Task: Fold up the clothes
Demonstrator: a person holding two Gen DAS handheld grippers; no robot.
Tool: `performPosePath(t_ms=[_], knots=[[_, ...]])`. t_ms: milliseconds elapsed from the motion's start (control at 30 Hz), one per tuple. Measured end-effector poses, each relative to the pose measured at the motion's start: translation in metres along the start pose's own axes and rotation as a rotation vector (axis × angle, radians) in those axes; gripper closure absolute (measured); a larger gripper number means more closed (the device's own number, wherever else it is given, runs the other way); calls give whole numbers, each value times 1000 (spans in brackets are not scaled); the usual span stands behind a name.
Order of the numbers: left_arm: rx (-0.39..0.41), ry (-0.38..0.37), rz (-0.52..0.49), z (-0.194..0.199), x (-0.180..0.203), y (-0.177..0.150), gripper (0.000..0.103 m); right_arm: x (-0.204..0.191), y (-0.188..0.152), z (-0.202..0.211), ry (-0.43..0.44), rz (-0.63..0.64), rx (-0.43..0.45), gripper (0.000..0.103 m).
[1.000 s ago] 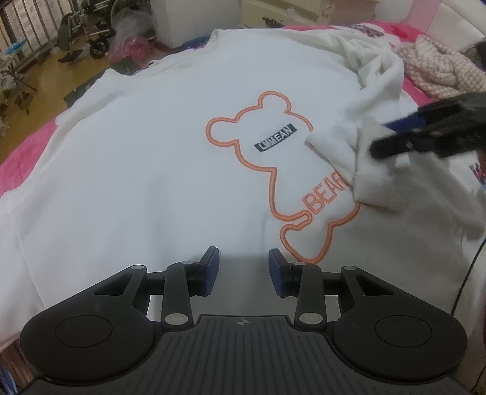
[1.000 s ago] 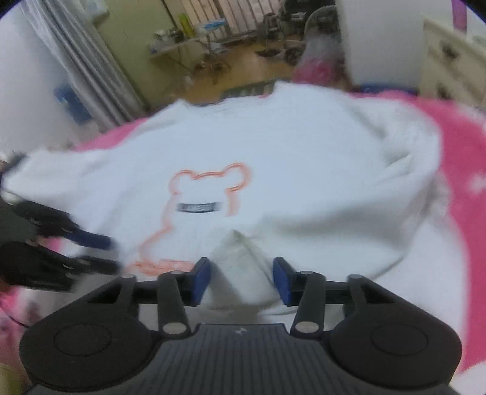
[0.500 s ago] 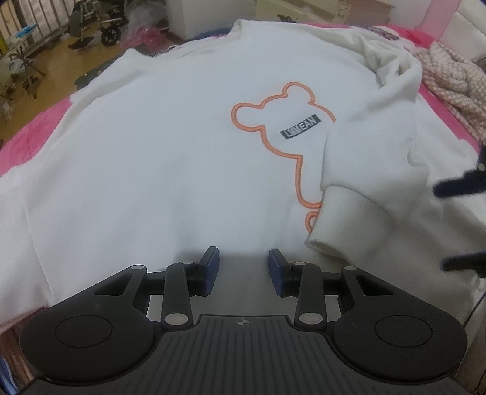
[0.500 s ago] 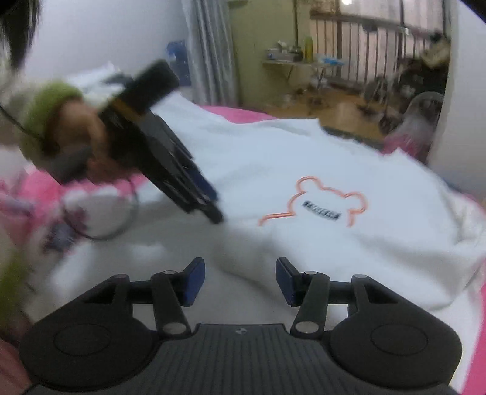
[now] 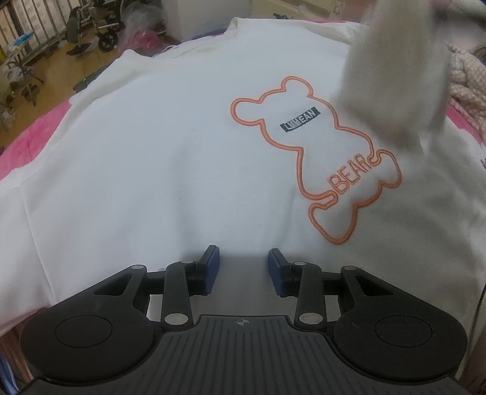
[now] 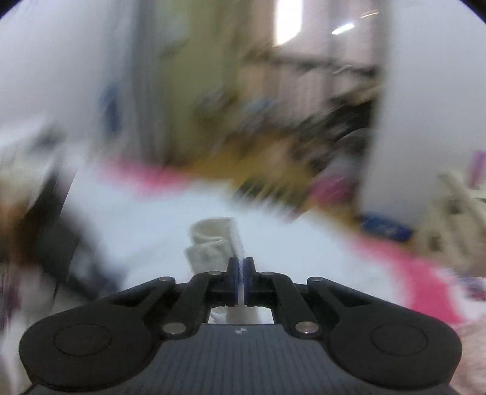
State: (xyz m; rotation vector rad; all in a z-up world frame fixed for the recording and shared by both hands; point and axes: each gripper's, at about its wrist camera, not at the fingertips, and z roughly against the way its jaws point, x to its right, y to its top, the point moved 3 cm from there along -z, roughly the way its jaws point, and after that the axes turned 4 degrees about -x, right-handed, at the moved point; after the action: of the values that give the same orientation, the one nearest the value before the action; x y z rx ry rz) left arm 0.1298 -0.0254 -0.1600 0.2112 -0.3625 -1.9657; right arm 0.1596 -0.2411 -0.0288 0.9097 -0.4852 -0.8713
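Observation:
A white sweatshirt (image 5: 170,158) with an orange bear outline (image 5: 319,152) lies spread flat on the pink bed. My left gripper (image 5: 242,258) hovers over its lower part, jaws apart with nothing between them. One sleeve (image 5: 395,70) hangs lifted and blurred at the upper right of the left wrist view. In the right wrist view my right gripper (image 6: 241,264) is shut on the ribbed cuff (image 6: 212,243) of that sleeve, raised above the sweatshirt body (image 6: 145,224). That view is heavily blurred.
A pink blanket (image 5: 27,136) shows around the sweatshirt. A checked garment (image 5: 467,79) lies at the right edge. Beyond the bed are a wooden floor with wheelchairs (image 5: 103,27) and a pink bag (image 5: 145,39).
My right gripper has shut on the sleeve cuff and lifted it off the bear print. The sleeve lay folded on the sweatshirt before. The left gripper stayed open and nearly still.

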Motion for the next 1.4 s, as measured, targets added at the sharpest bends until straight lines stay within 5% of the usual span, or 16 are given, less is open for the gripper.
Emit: performPosePath(t_ms=[233, 367, 600, 767, 933, 1000, 1200, 1400], knots=[[-4, 16, -17, -2, 2, -2, 67, 208, 51, 124, -376, -365, 310, 100], [-16, 37, -25, -2, 5, 0, 67, 266, 45, 129, -446, -463, 333, 100], [-31, 57, -27, -2, 8, -1, 67, 307, 29, 128, -445, -538, 396, 100], [-38, 63, -32, -3, 9, 0, 67, 346, -9, 139, -566, -610, 356, 100], [-37, 75, -41, -3, 12, -1, 67, 419, -106, 117, -804, -953, 97, 78], [-38, 77, -49, -3, 13, -2, 67, 426, -136, 125, -877, -1072, 78, 78], [-39, 72, -50, -2, 11, 1, 66, 413, -153, 158, -856, -1160, 274, 70], [-35, 64, -37, 1, 12, 0, 66, 413, -131, 131, -613, -1218, 254, 59]])
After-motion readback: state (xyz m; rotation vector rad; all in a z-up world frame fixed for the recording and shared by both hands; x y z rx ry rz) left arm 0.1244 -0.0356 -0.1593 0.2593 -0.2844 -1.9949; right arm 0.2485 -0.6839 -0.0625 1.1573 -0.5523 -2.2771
